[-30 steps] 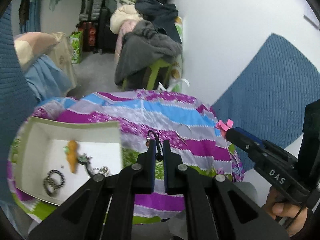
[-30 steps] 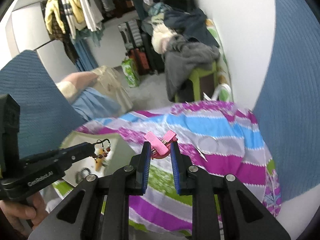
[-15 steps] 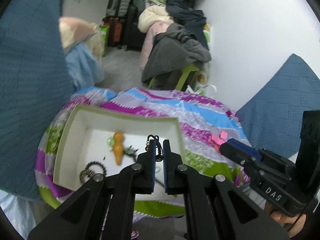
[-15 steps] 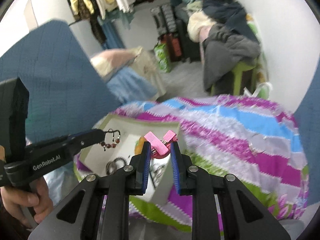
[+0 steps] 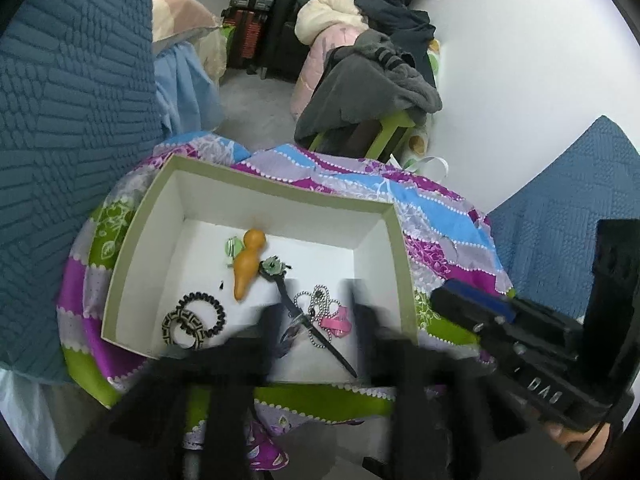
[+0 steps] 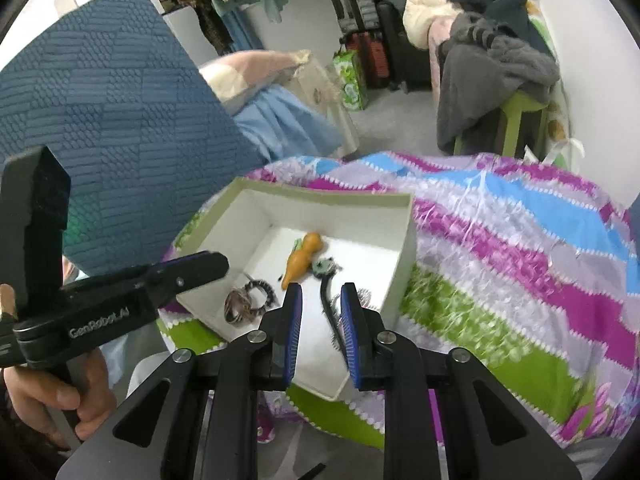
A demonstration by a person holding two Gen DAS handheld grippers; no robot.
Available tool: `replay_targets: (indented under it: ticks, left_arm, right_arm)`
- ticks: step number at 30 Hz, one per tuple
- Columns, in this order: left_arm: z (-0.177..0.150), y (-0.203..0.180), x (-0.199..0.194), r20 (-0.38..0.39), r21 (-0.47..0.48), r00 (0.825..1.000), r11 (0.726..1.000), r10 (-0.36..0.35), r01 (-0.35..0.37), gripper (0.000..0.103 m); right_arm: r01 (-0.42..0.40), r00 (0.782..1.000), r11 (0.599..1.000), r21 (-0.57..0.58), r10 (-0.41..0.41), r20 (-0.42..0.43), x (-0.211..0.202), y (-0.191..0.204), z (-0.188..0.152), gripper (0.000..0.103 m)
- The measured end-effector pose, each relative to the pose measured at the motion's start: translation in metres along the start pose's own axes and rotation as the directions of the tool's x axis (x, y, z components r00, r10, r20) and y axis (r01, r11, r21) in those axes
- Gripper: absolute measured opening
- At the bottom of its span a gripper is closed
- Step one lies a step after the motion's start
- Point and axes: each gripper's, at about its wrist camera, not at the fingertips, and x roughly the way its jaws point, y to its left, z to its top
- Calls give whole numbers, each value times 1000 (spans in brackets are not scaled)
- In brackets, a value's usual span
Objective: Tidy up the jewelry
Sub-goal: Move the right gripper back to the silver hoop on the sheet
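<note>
A white open box (image 5: 132, 240) (image 6: 404, 248) sits on a striped cloth. Inside lie an orange gourd charm (image 5: 248, 264) (image 6: 302, 260), a black hair stick (image 5: 304, 316) (image 6: 326, 304), dark hair ties (image 5: 194, 318) (image 6: 248, 304), a bead chain (image 5: 316, 300) and a pink hair clip (image 5: 336, 320). My left gripper (image 5: 316, 320) is open and blurred over the box's near side, empty. My right gripper (image 6: 320, 312) is open and empty above the box's near edge. It shows from the side in the left wrist view (image 5: 480, 312).
The purple, blue and green striped cloth (image 6: 500, 248) covers a small table. Blue quilted pads (image 5: 60, 120) (image 6: 112, 120) stand on the left, another stands at the right (image 5: 568, 208). Clothes piled on a green stool (image 5: 372, 92) and suitcases stand behind. A white wall is on the right.
Both grippers opened over the box. The beaded earring left my left gripper and the pink clip left my right gripper; the clip now lies in the box.
</note>
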Motion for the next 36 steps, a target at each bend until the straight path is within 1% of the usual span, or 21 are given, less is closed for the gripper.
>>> replay_targets:
  ticks: [1, 2, 5, 8, 11, 14, 16, 19, 21, 25, 27, 29, 32, 33, 34, 36]
  left_arm:
    - [1, -3, -5, 34, 7, 999, 1000, 15, -15, 75]
    - [3, -5, -7, 50, 12, 999, 1000, 16, -16, 75]
    - [7, -14, -12, 65, 22, 998, 1000, -18, 17, 75]
    - [11, -31, -13, 77, 61, 997, 998, -26, 21, 75]
    - [15, -49, -11, 92, 71, 994, 996, -65, 58, 75]
    - [18, -71, -6, 104, 88, 990, 992, -99, 90, 75]
    - [19, -87, 0, 102, 105, 987, 988, -124, 113, 74]
    - [19, -111, 8, 107, 130, 983, 982, -149, 134, 74]
    - [18, -121, 15, 99, 132, 983, 981, -157, 143, 74]
    - [18, -142, 41, 56, 129, 982, 976, -182, 173, 67]
    - [15, -151, 53, 35, 135, 982, 974, -188, 181, 64]
    - [11, -162, 69, 6, 150, 981, 970, -195, 191, 61]
    - [6, -174, 93, -32, 147, 977, 966, -211, 213, 57]
    - [6, -177, 102, -43, 143, 976, 966, -214, 218, 54]
    - [5, -180, 111, -57, 135, 974, 965, -221, 227, 49]
    - [4, -186, 131, -84, 121, 968, 962, -238, 247, 44]
  right_arm:
    - [0, 1000, 1000, 3, 0, 10, -4, -3, 2, 18]
    - [2, 1000, 1000, 6, -2, 25, -10, -9, 5, 18]
    - [21, 998, 1000, -3, -20, 67, -27, -22, 12, 18]
    - [39, 993, 999, 10, -40, 112, -49, -41, 18, 18]
    - [88, 982, 996, 7, -88, 165, -71, -63, 24, 18]
    - [115, 972, 993, 34, -119, 201, -88, -89, 24, 18]
    - [134, 966, 989, 56, -143, 217, -98, -105, 23, 18]
    - [161, 953, 983, 88, -178, 244, -112, -133, 19, 18]
    - [173, 949, 979, 106, -195, 247, -117, -149, 17, 18]
    - [194, 944, 971, 139, -223, 242, -114, -179, 9, 18]
    - [190, 947, 968, 165, -225, 228, -106, -197, 3, 18]
    - [182, 953, 964, 192, -221, 207, -93, -214, -4, 18]
    - [174, 962, 962, 210, -212, 174, -72, -235, -12, 18]
    - [173, 964, 961, 215, -210, 163, -65, -241, -14, 17]
    - [171, 966, 960, 220, -207, 152, -59, -247, -15, 17]
    - [160, 973, 960, 230, -192, 125, -44, -262, -18, 15]
